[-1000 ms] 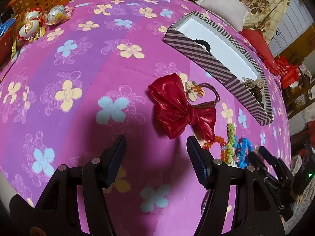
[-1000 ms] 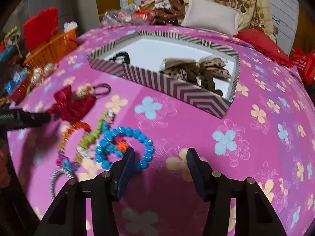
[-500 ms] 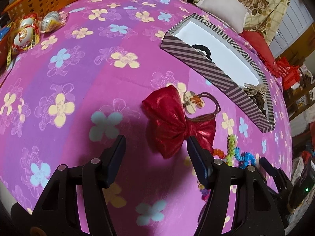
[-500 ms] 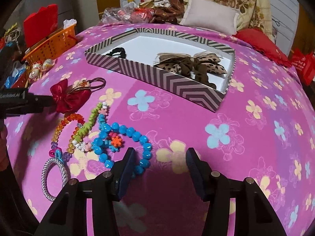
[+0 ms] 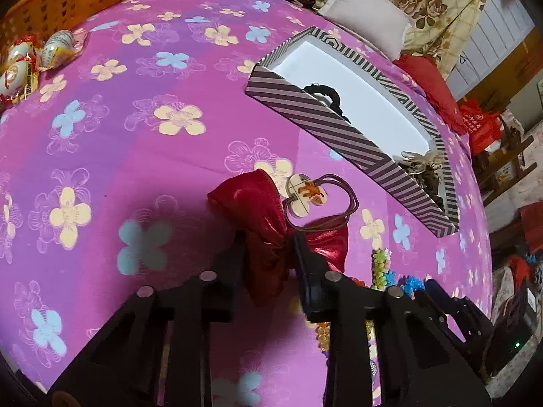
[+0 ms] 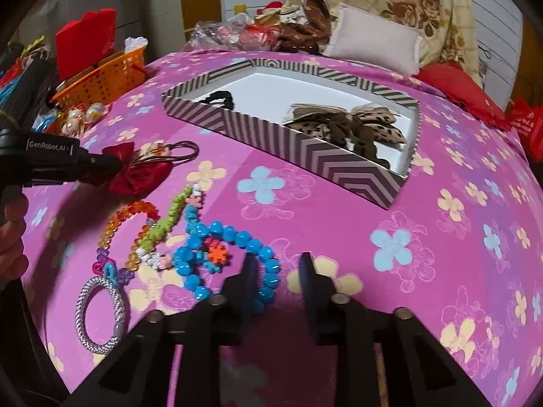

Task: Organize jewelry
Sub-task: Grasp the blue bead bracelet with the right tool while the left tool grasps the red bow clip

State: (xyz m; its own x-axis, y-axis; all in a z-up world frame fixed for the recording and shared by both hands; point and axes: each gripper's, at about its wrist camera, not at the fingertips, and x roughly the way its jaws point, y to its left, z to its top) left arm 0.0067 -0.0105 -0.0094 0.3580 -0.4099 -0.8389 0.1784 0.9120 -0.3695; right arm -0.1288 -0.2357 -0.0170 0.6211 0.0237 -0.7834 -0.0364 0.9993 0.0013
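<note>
Your left hand-held gripper (image 5: 269, 254) has its fingers narrowed around the knot of the red satin bow (image 5: 271, 224), one finger on each side; the bow lies on the flowered pink cloth (image 5: 101, 135). Whether the pads actually press the fabric cannot be told from the left wrist view. From the right wrist view the same gripper reaches in from the left edge and its tips meet the bow.

Your right hand-held gripper (image 6: 276, 271) is partly open and holds nothing. Its left finger (image 6: 249, 271) overlaps the blue bead bracelet (image 6: 237, 257); the right finger sits over bare cloth.

Just left of the blue bracelet: a green bead strand (image 6: 166, 220), an orange-and-purple bead strand (image 6: 125, 217), and nearest the edge a silver woven hair ring (image 6: 101, 315).

Touching the far side of the bow lies a brown cord hair tie with a pale flower charm (image 5: 303, 195).

Beyond, the striped box (image 6: 305, 156) sits open on the cloth. Inside on its white floor: a black scrunchie (image 6: 220, 96) at the left end, a leopard-print bow (image 6: 349, 125) at the right end, well apart.

Far left: an orange basket (image 6: 101, 78) and wrapped egg-shaped items (image 5: 34, 57). Behind the box, a pale pillow (image 6: 373, 44).
</note>
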